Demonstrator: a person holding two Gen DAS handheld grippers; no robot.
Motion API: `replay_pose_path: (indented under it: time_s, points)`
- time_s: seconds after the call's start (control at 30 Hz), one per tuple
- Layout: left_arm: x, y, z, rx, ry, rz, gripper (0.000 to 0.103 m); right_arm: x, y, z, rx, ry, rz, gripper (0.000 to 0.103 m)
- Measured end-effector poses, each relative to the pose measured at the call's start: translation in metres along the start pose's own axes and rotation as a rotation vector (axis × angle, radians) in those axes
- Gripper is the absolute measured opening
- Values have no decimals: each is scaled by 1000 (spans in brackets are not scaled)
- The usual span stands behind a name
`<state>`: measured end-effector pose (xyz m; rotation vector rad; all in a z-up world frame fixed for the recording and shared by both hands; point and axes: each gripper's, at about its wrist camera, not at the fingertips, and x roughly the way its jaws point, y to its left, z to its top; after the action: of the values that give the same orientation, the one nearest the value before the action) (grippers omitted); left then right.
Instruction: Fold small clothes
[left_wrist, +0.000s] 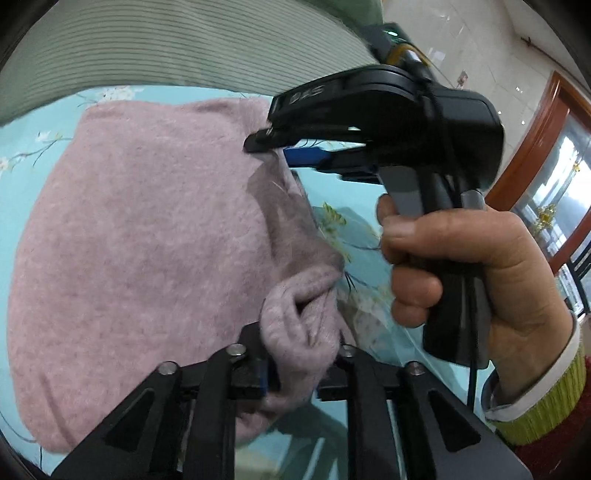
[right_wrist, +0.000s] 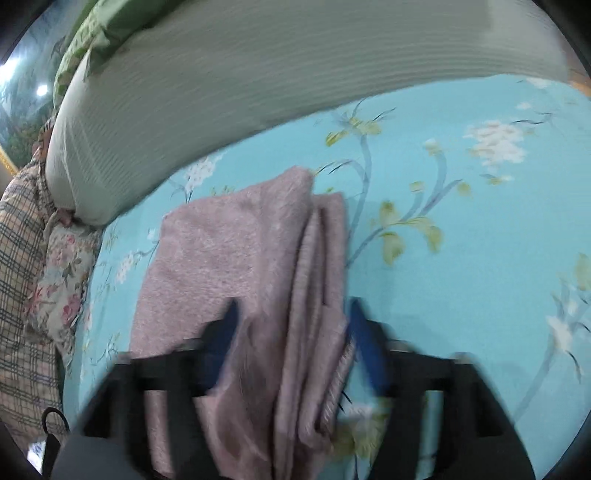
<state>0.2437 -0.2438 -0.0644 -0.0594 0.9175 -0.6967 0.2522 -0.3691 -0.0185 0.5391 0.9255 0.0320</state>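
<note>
While my left tool (left_wrist: 291, 373) clenches a bunched, rolled edge of the fuzzy pink knit garment (left_wrist: 147, 229), the rest of it lies spread flat on the turquoise floral bedsheet (left_wrist: 354, 229), filling the wrist view from nine to twelve o'clock. My right tool (right_wrist: 291, 339) is released, its blue-padded fingers (right_wrist: 364, 343) spread wide on either side of the garment's stacked, layered folds. In the left view that tool's black body sits at two o'clock, my right hand (left_wrist: 476, 273) wrapped round its handle. A ribbed pale-green quilt (right_wrist: 258, 85) curves across twelve o'clock.
</note>
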Motion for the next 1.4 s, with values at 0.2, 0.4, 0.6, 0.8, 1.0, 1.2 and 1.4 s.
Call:
replay_pose_path:
  time_s: [0.2,0.4,0.6,0.8,1.0,1.2,1.4]
  points:
    - [-57,28,-13,-19,-36,-34,63,-18,-12,-28,43,18,62,78]
    - [-110,95,-7,-139,-125,20,81,-7,-13,-46,58,79,114,78]
    - [-101,150,6,-276,-67,31,81,7,-18,-45,81,102,136,78]
    - [-59,177,33,-322,23,12,81,27,-23,-35,109,124,200,78]
    - [-15,184,46,-334,66,-78,69,57,-11,-31,72,183,224,46]
    - [-28,182,41,-334,36,-119,35,39,12,-35,55,142,275,34]
    - [-93,170,20,-280,-65,-65,33,41,78,-52,-46,177,361,34]
